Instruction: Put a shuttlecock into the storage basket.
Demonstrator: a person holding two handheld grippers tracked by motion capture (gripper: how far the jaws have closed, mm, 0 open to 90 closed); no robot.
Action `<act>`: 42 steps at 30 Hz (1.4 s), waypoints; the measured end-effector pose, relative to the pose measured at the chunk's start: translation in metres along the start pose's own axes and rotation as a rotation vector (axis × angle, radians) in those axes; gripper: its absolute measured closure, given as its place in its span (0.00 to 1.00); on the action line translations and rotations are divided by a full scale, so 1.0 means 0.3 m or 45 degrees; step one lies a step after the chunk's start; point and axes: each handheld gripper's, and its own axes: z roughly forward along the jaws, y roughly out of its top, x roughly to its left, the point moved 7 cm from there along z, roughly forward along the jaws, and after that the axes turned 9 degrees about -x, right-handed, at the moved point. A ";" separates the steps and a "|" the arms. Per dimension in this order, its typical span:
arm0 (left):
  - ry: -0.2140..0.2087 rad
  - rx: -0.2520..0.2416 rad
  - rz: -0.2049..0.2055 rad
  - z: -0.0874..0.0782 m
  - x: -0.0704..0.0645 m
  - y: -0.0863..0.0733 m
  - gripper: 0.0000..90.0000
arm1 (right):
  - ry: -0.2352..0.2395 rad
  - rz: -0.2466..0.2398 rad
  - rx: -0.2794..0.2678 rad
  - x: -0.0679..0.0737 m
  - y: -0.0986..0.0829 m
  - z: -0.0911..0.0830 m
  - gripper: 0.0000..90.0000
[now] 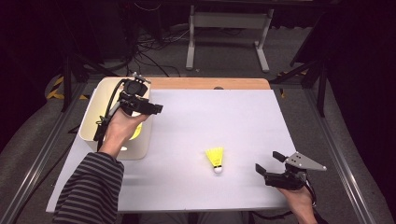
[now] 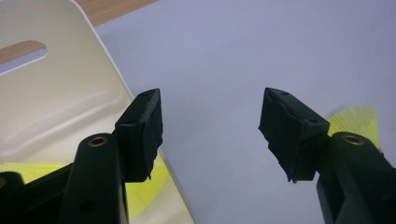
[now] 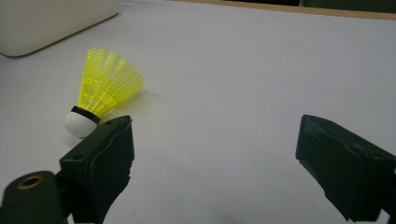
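Observation:
A yellow shuttlecock [image 1: 215, 158] with a white cork lies on its side on the pale table [image 1: 210, 112], cork toward me; it is also in the right gripper view [image 3: 105, 88]. My right gripper [image 1: 267, 162] is open, low over the table just right of it, nothing between its jaws [image 3: 215, 158]. My left gripper [image 1: 156, 109] is open and empty above the right rim of a cream bin [image 1: 93, 116]. In the left gripper view [image 2: 210, 135] a second yellow shuttlecock [image 2: 140, 191] lies inside the bin [image 2: 60, 93], partly hidden by the left jaw.
The wooden table edge [image 1: 210, 83] runs along the back. Metal rails [image 1: 336, 154] flank the table. A white frame stand [image 1: 229, 28] and cables lie on the floor beyond. A striped sleeve [image 1: 88, 186] comes in at bottom left.

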 end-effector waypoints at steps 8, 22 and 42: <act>-0.032 -0.009 0.017 0.018 -0.041 -0.012 0.44 | 0.000 0.001 -0.001 0.000 0.000 0.000 0.13; -0.072 -0.022 0.046 0.028 -0.102 -0.045 0.43 | 0.002 0.003 0.004 0.001 -0.001 0.000 0.13; -0.111 -0.034 0.051 0.048 -0.147 -0.116 0.40 | 0.000 0.004 -0.001 0.000 0.001 -0.001 0.13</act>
